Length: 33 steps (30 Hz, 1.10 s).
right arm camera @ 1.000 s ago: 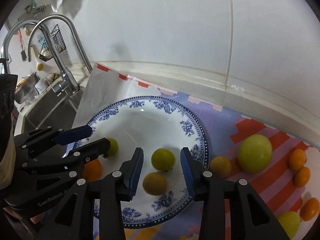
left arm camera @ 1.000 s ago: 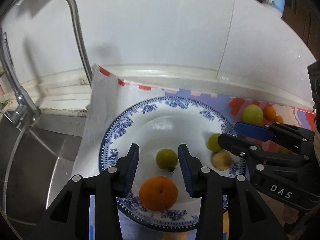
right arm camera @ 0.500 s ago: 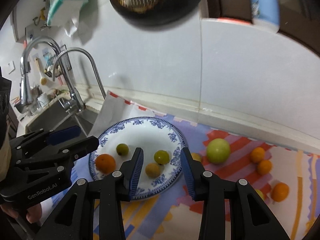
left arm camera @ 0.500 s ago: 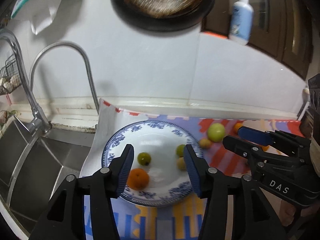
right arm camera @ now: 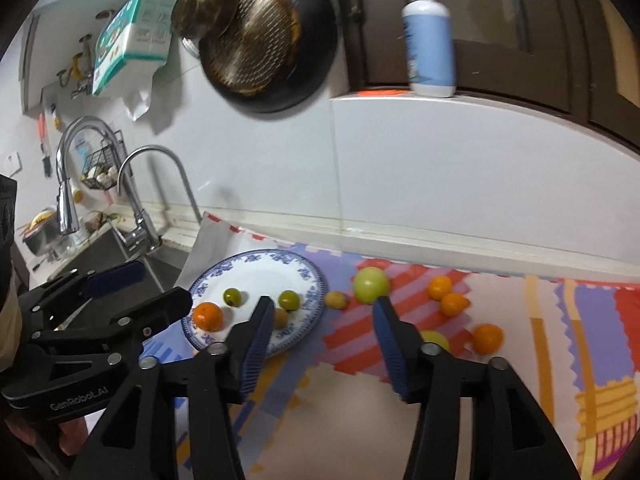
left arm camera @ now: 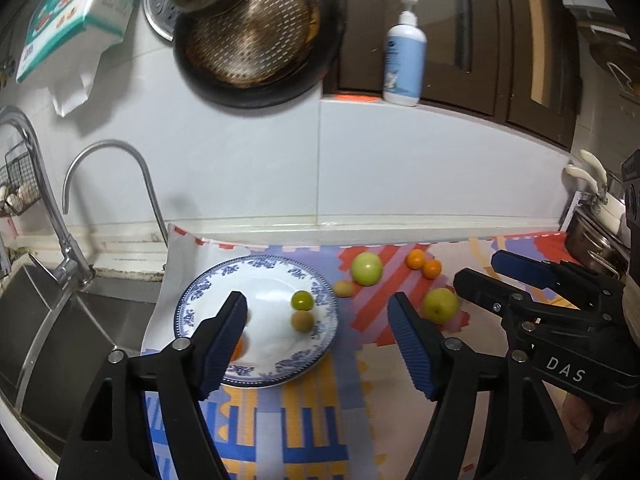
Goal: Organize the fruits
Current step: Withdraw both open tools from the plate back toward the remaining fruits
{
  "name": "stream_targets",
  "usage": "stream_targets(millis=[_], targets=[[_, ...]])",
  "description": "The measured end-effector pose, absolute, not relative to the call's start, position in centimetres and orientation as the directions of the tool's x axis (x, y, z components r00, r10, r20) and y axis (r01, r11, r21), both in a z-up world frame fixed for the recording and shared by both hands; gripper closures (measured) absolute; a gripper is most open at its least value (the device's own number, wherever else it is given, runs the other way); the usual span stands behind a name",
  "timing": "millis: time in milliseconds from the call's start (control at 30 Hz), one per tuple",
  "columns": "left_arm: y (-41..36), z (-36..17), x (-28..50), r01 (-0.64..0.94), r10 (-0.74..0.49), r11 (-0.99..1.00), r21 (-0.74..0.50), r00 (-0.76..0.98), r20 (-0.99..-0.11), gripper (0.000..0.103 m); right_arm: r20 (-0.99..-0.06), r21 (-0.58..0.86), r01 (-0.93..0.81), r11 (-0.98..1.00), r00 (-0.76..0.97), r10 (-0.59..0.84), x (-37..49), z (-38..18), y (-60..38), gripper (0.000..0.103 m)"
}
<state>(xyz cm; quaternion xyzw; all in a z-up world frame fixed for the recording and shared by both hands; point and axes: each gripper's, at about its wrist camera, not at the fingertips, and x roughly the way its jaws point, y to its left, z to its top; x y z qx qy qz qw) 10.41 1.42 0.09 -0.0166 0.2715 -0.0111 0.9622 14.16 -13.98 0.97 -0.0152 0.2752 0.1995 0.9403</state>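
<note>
A blue-patterned white plate [left arm camera: 276,276] [right arm camera: 260,268] sits on a colourful mat by the sink. On it lie an orange [right arm camera: 207,316], two small green fruits [right arm camera: 232,297] [right arm camera: 289,300] and a small yellow-brown fruit [left arm camera: 302,321]. Loose on the mat are a large green fruit [left arm camera: 366,268] [right arm camera: 371,285], a small yellow fruit [left arm camera: 343,289], a yellow-green fruit [left arm camera: 440,305] and several small oranges [right arm camera: 454,304]. My left gripper [left arm camera: 318,322] is open and empty, high above the plate's near edge. My right gripper [right arm camera: 322,330] is open and empty, above the mat right of the plate.
A steel sink [left arm camera: 60,332] with a curved tap [left arm camera: 104,148] lies left of the plate. A dark pan [left arm camera: 256,32] hangs on the white wall. A pump bottle [left arm camera: 405,60] stands on a ledge. A pot [left arm camera: 592,240] sits at the far right.
Both grippers have pulled back and risen away from the plate, and their jaws have opened wider. The fruits on the plate have stayed in place.
</note>
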Motion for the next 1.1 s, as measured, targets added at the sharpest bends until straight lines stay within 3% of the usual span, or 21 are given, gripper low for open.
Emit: stream_targets(millis=[333, 800, 1100], targets=[[-3.3, -0.2, 10.2, 0.074, -0.075, 0.997, -0.022, 0.862, -0.501, 0.014, -0.536, 0.051, -0.297, 0.954, 0.797, 0.277, 12.6, 0.6, -19.2, 0.049], [-9.4, -2.7, 14.7, 0.193, -0.168, 0.981, -0.01, 0.822, -0.545, 0.014, -0.585, 0.003, -0.268, 0.963, 0.781, 0.219, 16.0, -1.6, -24.8, 0.049], [-11.6, -7.0, 19.6, 0.231, -0.196, 0.973, -0.029, 0.746, -0.636, 0.015, -0.654, -0.006, -0.283, 0.959, 0.727, 0.211, 20.1, -5.2, -26.2, 0.049]])
